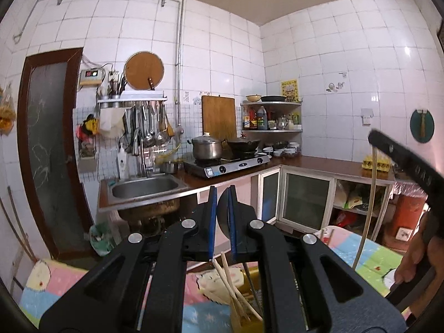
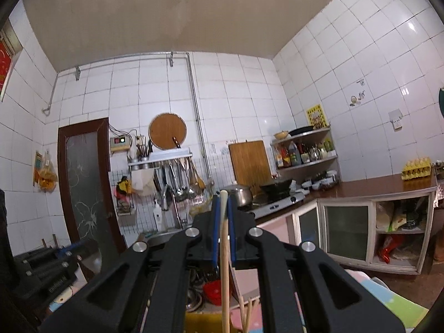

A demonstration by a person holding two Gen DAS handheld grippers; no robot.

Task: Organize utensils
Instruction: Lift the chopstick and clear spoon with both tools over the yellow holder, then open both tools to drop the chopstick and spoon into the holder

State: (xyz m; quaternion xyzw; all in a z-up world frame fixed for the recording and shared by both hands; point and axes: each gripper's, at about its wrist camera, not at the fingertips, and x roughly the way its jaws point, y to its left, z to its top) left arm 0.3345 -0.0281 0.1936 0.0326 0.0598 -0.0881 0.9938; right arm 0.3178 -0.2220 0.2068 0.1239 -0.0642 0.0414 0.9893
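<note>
Two grippers up: right gripper (image 2: 224,208) pinched a wooden chopstick (image 2: 225,263) between its fingers; left gripper (image 1: 222,208) clamped a dark flat utensil (image 1: 223,216). Best kept firm, lowered slowly.

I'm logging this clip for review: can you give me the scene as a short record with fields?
setting: kitchen, tiled walls, sink and stove on the counter
left gripper: shut on a thin dark flat utensil, kind unclear
right gripper: shut on a light wooden stick, upright
below: yellow holder with wooden utensils on a pastel cloth
</note>
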